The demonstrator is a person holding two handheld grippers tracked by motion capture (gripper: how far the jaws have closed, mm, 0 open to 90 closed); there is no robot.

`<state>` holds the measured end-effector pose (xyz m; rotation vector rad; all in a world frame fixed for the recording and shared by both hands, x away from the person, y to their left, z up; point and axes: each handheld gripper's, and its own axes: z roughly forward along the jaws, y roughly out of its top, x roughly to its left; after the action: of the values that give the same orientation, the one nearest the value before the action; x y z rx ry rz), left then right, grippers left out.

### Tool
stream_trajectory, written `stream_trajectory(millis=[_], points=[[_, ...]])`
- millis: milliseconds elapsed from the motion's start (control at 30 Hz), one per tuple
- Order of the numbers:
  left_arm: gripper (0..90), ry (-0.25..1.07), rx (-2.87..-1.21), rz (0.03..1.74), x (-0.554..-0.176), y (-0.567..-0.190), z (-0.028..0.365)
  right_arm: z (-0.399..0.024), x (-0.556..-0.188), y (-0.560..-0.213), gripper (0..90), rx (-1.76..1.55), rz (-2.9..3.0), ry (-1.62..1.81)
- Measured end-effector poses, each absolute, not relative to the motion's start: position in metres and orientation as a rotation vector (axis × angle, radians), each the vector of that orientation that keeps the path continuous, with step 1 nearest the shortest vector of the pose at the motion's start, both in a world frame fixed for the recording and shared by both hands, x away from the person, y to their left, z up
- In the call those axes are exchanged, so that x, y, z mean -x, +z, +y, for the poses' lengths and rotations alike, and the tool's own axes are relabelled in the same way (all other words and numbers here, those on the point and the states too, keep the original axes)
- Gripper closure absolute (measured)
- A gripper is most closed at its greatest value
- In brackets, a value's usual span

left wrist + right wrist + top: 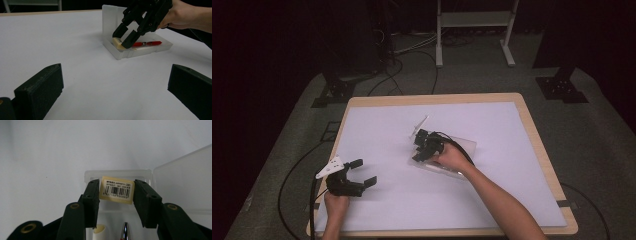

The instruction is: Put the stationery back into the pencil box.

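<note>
A clear plastic pencil case point(465, 145) lies open right of the table's middle, its lid point(110, 20) standing upright. Inside it lie a red pen point(147, 43) and a cream eraser point(116, 190) with a barcode label, at the end of the case point(117, 173). My right gripper point(116, 195) reaches down into the case, and its two pads press the eraser's sides. The left gripper view shows that gripper point(125, 37) tilted over the eraser point(116, 42). My left gripper point(364, 172) rests at the table's front left, jaws wide apart and empty.
A white sheet point(412, 200) covers the wooden table point(543, 150). A white cylindrical item point(100, 231) and a silver pen tip point(125, 230) lie in the case near my right jaws. Cables and a metal stand point(474, 20) are on the floor behind the table.
</note>
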<state>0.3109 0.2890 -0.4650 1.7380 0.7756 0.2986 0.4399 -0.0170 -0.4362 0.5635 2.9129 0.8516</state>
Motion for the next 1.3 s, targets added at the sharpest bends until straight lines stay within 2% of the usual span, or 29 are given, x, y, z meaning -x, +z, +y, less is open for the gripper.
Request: stream_trajectory(millis=[767, 1300], points=[[0.0, 0.298, -1.736, 0.780, -0.311, -0.465, 0.289, -0.019, -0.442, -0.437, 54.7, -0.565, 2.921, 0.863], [0.0, 0.302, -1.737, 0.788, -0.312, -0.465, 0.289, -0.036, -0.438, -0.422, 51.2, -0.570, 2.894, 0.967]])
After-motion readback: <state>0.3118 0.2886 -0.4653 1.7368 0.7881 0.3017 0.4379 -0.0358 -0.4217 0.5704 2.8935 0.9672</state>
